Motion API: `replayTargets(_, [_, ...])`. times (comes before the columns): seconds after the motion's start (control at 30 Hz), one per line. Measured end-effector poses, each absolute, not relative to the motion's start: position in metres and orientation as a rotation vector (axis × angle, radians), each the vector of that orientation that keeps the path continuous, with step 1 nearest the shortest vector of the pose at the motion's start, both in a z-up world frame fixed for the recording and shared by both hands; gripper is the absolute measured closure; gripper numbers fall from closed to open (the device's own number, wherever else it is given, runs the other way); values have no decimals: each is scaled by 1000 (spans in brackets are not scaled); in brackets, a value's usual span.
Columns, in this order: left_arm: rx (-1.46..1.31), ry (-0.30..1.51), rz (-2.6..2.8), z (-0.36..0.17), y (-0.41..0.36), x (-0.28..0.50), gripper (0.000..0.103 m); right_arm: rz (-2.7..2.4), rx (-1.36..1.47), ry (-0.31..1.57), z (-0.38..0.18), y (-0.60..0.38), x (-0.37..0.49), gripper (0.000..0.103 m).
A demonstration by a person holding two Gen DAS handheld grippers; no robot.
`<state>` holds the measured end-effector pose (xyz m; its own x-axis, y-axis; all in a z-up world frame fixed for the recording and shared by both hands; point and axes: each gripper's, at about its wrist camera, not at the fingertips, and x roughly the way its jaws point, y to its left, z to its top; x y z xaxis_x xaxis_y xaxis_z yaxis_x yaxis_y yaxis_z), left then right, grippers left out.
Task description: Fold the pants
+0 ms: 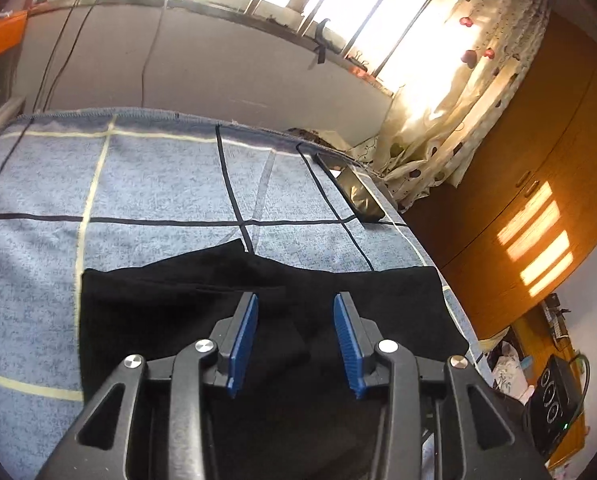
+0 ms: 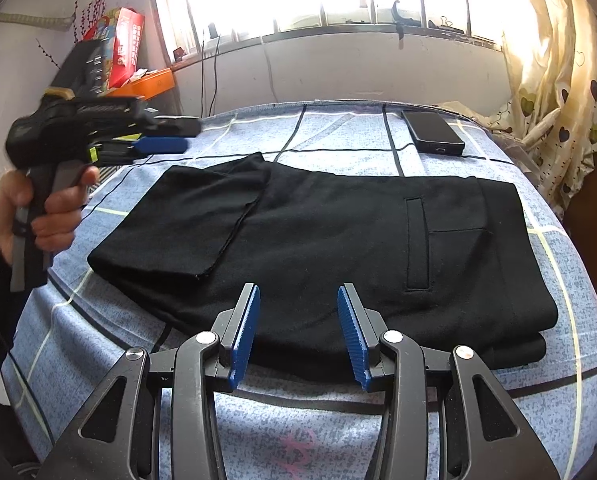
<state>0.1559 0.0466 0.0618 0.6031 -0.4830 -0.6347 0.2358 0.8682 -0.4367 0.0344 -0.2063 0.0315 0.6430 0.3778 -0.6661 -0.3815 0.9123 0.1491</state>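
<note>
Black pants point(image 2: 318, 240) lie folded in a flat stack on the blue checked blanket point(image 2: 338, 132), with a back pocket facing up at the right. My right gripper point(image 2: 298, 320) is open and empty at the near edge of the stack. My left gripper point(image 1: 296, 326) is open and empty, held above the pants point(image 1: 258, 304). It also shows in the right wrist view point(image 2: 170, 136), lifted off the blanket at the left in a hand, well apart from the pants.
A black phone point(image 2: 432, 132) lies on the blanket at the far right; it also shows in the left wrist view point(image 1: 358, 192). A patterned curtain point(image 2: 558, 80) hangs at the right. A wooden wardrobe point(image 1: 518, 200) stands past the bed's edge. Boxes point(image 2: 122, 48) stand on an orange shelf at the left.
</note>
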Motion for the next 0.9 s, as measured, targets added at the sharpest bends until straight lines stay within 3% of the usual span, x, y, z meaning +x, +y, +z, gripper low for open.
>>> replayTargets(0.23, [-194,788,-200,43,85,96,55,534,63,812,25,-188,44,61])
replayTargets(0.4, [-190,856,-54,14,111,77,55,626,140,888,13,-159,59,61])
replayTargets(0.7, [-172,860,-78,-3,100,63,55,627,191,953,8,-131,79,62])
replayTargets(0.77, [-184,860,-84,-4,103,62,55,613,156,951,8,-124,77,78])
replayTargets(0.8, [-190,859,-86,-3,103,62,55,602,144,951,7,-123,76,97])
replayTargets(0.9, [-202,856,-94,-3,105,61,55,603,159,956,4,-126,74,97])
